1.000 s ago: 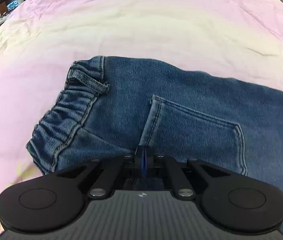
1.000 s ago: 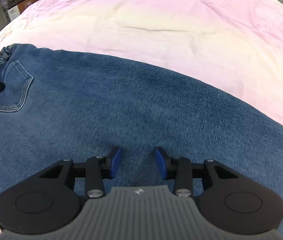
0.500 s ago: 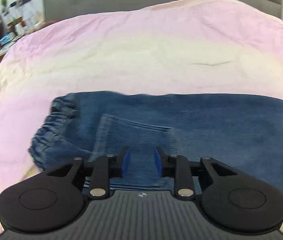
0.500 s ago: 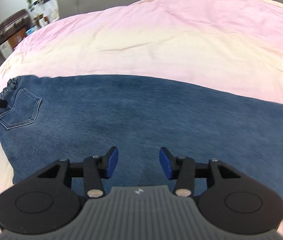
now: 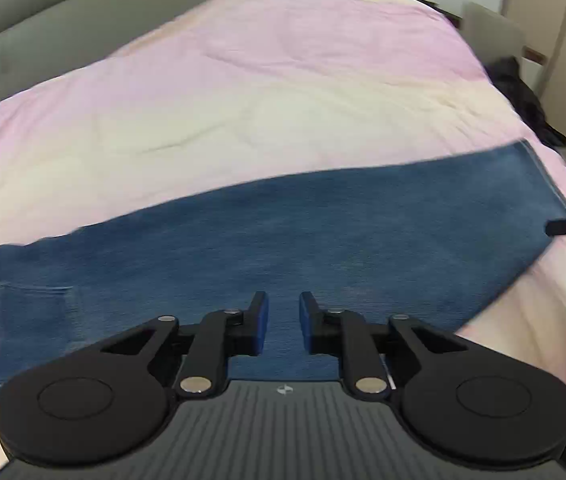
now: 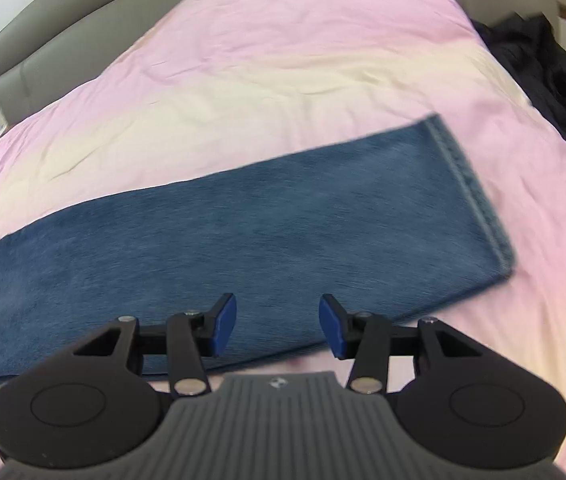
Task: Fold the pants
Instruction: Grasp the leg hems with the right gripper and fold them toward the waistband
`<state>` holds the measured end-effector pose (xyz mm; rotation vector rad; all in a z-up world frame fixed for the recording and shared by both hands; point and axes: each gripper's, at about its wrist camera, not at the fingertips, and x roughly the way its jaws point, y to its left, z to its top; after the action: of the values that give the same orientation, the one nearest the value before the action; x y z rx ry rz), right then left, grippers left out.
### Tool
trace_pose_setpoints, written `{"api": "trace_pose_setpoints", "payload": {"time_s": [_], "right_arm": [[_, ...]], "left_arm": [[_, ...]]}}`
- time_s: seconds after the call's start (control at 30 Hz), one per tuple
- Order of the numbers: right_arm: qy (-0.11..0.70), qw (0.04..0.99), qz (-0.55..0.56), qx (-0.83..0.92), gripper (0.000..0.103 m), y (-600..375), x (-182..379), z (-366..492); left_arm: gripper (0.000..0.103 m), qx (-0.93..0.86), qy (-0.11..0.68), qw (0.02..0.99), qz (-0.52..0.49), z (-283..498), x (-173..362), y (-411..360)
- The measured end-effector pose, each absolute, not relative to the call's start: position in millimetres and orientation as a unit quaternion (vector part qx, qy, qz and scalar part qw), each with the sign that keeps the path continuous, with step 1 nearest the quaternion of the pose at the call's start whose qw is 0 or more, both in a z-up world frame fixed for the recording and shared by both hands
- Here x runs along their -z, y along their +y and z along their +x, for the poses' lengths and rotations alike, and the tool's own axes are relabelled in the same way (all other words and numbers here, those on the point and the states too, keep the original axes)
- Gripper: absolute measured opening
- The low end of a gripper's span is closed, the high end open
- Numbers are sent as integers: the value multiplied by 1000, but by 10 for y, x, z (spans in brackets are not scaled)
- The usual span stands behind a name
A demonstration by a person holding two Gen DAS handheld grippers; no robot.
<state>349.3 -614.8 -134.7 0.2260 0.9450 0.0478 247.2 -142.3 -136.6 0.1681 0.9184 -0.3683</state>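
The pants point(image 5: 323, 240) lie flat across the pink bed point(image 5: 283, 100), doubled lengthwise into one long denim strip, and neither tool has hold of them.

The left gripper point(image 5: 284, 326) hangs above the middle of the strip with its blue pads a narrow gap apart and nothing between them. A second ago it was shut tight down at the seat, beside the back pocket point(image 5: 23, 328); its jaws then parted and have just been closing again, on nothing. That pocket now sits far off at the left edge of its view, so the camera has swung along the leg toward the hem.

The right gripper point(image 6: 278, 326) stands about half open, also empty, its jaws a little wider than a second ago. It hovers over the near edge of the strip. Earlier its view was filled with denim at close range; now the whole leg shows, down to the stitched hem point(image 6: 471, 196) on the right. In the left view a dark tip of the right tool pokes in just beside that hem.

Both tools have let go, lifted back, and shifted toward the leg end. I judge the lengthwise fold finished and smoothed. The next fold probably calls for grips at the hem, to carry it over toward the waistband. Dark clothing point(image 6: 551, 80) is heaped beyond the far right corner of the bed.
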Motion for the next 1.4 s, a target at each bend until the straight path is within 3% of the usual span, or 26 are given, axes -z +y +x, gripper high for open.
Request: {"api": "trace_pose_setpoints", "payload": {"time_s": [0.47,0.93,1.03,1.1,1.2,1.4], "right_arm": [[444,852,268,67,43,-7638,1770,3469],[440,812,380,57,43,-7958,2391,3659],[440,816,372,56,37,-7927,2385,3689],[440,821,360,57,25,-7900,2333,3685],[431,836,336,54,16,-7849,2166,3649],[405,868,284,37,14,-7672,1614,3573]], "left_arm": [[15,278,463,830,142,2594,1783,-3046],[15,299,488,790,219,2607,2131,-3534],[13,298,492,786,225,2625,2177,-3582],[11,299,490,783,240,2634,2217,-3669],[8,299,490,779,253,2628,2264,-3719],[8,295,492,779,253,2638,2372,-3734]]}}
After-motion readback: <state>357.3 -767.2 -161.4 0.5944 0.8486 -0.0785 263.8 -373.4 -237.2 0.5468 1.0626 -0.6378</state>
